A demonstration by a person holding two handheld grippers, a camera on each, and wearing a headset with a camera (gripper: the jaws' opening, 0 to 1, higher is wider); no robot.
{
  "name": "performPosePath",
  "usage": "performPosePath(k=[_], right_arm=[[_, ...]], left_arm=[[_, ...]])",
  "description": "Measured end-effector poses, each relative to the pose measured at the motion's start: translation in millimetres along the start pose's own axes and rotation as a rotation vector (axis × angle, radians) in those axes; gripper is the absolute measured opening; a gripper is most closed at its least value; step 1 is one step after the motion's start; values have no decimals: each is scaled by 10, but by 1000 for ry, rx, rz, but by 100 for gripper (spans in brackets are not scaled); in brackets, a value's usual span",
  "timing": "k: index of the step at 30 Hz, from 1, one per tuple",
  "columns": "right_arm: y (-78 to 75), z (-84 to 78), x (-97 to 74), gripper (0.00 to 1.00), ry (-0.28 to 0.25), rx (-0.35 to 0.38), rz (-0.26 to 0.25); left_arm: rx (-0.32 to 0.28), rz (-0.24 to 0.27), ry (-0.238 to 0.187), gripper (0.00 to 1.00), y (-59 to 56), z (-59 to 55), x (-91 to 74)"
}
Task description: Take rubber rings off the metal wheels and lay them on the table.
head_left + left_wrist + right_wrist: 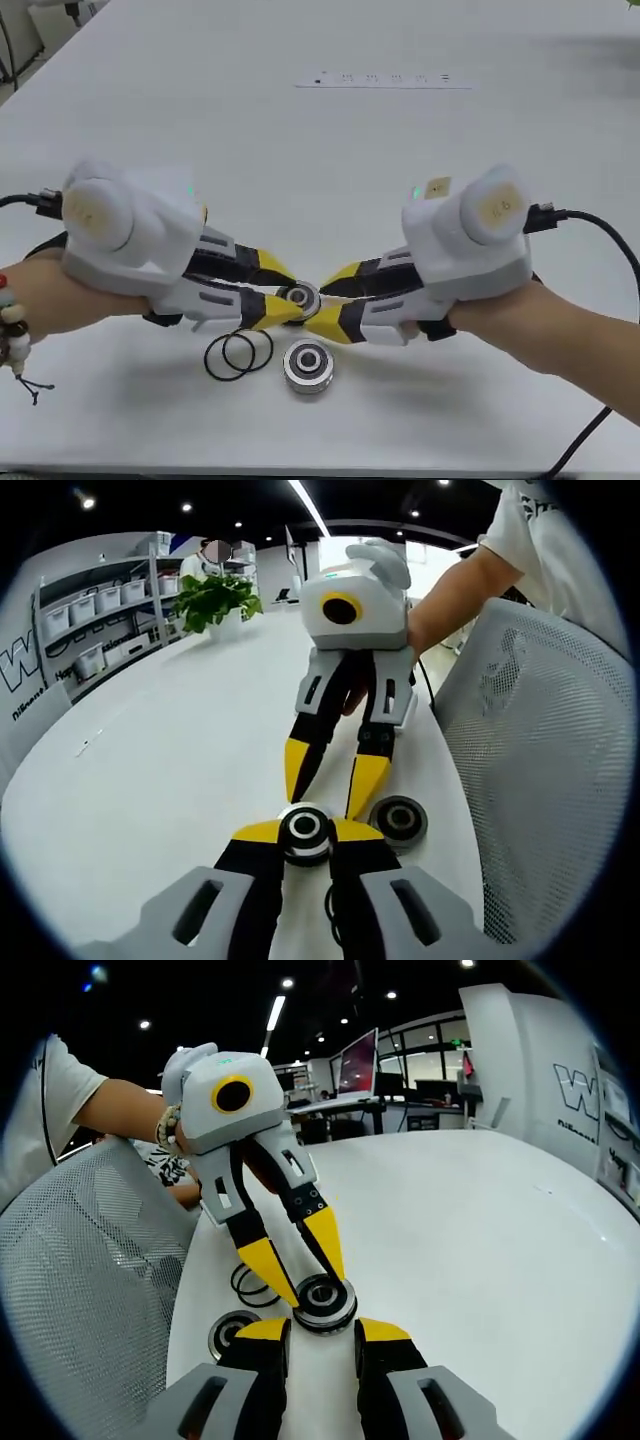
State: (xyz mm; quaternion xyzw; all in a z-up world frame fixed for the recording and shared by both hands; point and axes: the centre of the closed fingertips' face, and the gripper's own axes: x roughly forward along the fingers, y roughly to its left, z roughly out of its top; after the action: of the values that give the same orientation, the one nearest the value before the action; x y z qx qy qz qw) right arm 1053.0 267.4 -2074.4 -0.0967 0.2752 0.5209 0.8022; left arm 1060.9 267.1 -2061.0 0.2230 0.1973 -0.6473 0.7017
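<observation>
We're viewing a white surface [300,150] in an open office with shelves [90,630] and a plant [215,595].
Left gripper [288,296] jaws are pinching the metal wheel [299,297] off the surface, axis pointing up; right gripper [323,300] jaws are straddling it, whether clamping we cannot tell.

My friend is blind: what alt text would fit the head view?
The left tongs and right tongs meet around a small metal wheel at a white table; a second wheel and two black rubber rings lie nearby.

A large letter "W" marks the white wall panel [578,1088].
</observation>
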Motion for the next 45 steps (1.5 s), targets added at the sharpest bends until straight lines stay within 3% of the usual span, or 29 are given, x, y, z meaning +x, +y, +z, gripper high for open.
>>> performPosePath(k=[6,8,18,26,30,32,37,40,42,45], right_arm=[[6,6,17,24,-2,-5,2],[-2,18,24,24,-6,-8,-2],[-12,2,24,18,10,-80,-3],[-25,-41,-20,3,33,-135,-8],[-37,-47,-22,0,35,-131,-27],[-88,-79,-22,0,63,-132,-71],[-92,-48,-39,0,29,51,-92],[-142,-22,-80,0,-35,267,-83],[-147,21,-109,0,-96,420,-50],[-137,27,-127,0,-126,509,-29]], left_arm=[[-61,4,-11,8,17,-2,27],[-21,4,-9,8,27,0,24],[-44,5,-30,7,28,8,25],[-44,7,-32,7,24,11,18],[-45,14,-33,7,19,10,14],[-44,15,-33,7,16,10,13],[-39,24,-33,7,3,13,7],[-38,26,-32,7,2,13,3],[-36,25,-34,7,-1,15,5],[-39,25,-39,7,-6,23,18]])
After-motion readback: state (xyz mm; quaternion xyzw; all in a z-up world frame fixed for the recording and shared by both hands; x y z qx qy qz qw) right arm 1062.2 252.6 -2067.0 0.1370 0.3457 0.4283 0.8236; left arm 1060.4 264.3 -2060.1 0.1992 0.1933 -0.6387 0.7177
